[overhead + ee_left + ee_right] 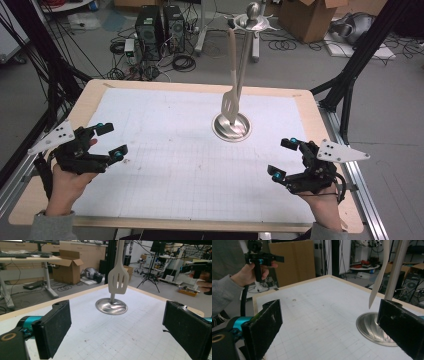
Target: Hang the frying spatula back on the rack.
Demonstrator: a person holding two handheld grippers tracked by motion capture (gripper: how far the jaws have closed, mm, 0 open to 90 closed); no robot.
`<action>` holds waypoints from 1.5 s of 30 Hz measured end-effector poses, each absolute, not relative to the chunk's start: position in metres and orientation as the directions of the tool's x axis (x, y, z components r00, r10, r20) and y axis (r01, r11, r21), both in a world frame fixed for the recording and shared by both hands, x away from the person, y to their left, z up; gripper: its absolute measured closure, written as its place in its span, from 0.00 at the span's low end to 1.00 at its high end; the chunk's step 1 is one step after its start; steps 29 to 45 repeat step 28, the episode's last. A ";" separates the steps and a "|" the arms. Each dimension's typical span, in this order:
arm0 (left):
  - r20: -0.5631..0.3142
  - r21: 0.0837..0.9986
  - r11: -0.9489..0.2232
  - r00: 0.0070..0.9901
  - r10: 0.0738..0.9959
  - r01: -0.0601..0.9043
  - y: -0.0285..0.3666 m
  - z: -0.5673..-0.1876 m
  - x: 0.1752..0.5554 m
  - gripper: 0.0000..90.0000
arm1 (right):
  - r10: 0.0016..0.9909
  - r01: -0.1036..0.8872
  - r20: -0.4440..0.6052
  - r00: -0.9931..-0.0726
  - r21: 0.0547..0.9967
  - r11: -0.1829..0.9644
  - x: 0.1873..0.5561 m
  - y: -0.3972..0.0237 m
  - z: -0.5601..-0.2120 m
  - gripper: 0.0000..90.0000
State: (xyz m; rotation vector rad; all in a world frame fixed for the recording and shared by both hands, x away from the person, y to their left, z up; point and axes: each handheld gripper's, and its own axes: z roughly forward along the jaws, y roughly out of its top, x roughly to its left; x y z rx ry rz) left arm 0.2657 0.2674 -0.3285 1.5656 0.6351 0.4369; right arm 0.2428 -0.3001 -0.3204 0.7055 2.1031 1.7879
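A cream slotted spatula (232, 75) hangs from the top of a metal stand (231, 125) at about 12 o'clock on the table (310, 107), a little right of centre. Its long axis runs nearly vertical, handle up at the stand's hook and slotted blade pointing down, the blade's lower edge just above the stand's round base. From the left gripper view the blade (118, 280) faces the camera broadside, in front of the pole; in the right gripper view the spatula (379, 277) appears edge-on, a thin pale strip just beside the pole. The left gripper (107, 140) sits at about 8 o'clock above the white gridded mat (165, 150), jaws spread wide with nothing between them, aimed toward the stand. The right gripper (282, 158) is at about 4 o'clock, jaws likewise spread and empty. Both grippers are well apart from the spatula.
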 end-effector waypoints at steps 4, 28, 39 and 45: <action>-0.080 0.993 -0.017 0.769 0.634 0.118 0.270 -0.325 0.260 0.10 | 0.545 0.169 0.092 -0.834 0.981 0.093 0.241 -0.304 -0.319 0.06; -0.071 0.993 -0.020 0.705 0.706 0.120 0.287 -0.331 0.257 0.10 | 0.573 0.144 0.085 -0.815 0.988 0.058 0.237 -0.313 -0.320 0.06; -0.071 0.993 -0.020 0.705 0.706 0.120 0.287 -0.331 0.257 0.10 | 0.573 0.144 0.085 -0.815 0.988 0.058 0.237 -0.313 -0.320 0.06; -0.071 0.993 -0.020 0.705 0.706 0.120 0.287 -0.331 0.257 0.10 | 0.573 0.144 0.085 -0.815 0.988 0.058 0.237 -0.313 -0.320 0.06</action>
